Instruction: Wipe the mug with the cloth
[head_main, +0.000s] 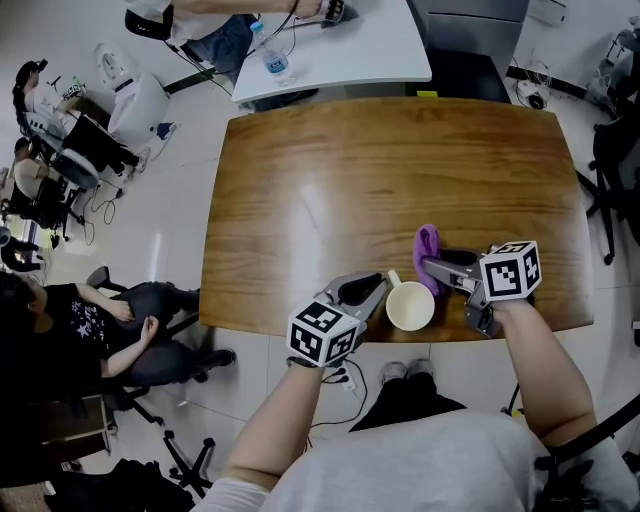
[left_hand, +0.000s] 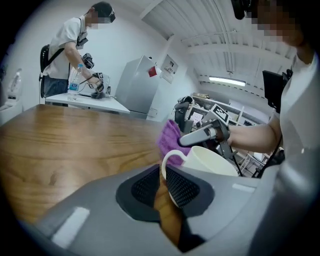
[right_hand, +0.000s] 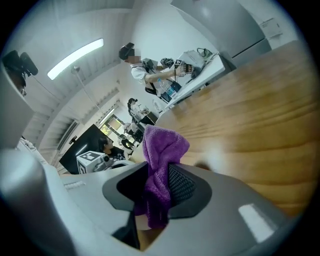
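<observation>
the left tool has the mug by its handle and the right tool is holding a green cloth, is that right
Not quite: the cloth is purple, not green. The right gripper view shows it pinched in the right tool. The rest holds: the left tool has the mug by its handle.

white table (head_main: 350, 45): beyond the wooden table's (head_main: 380, 170) far edge
water bottle (head_main: 272, 55): white table's left edge
seated person (head_main: 110, 325): off wooden table's left edge
</observation>
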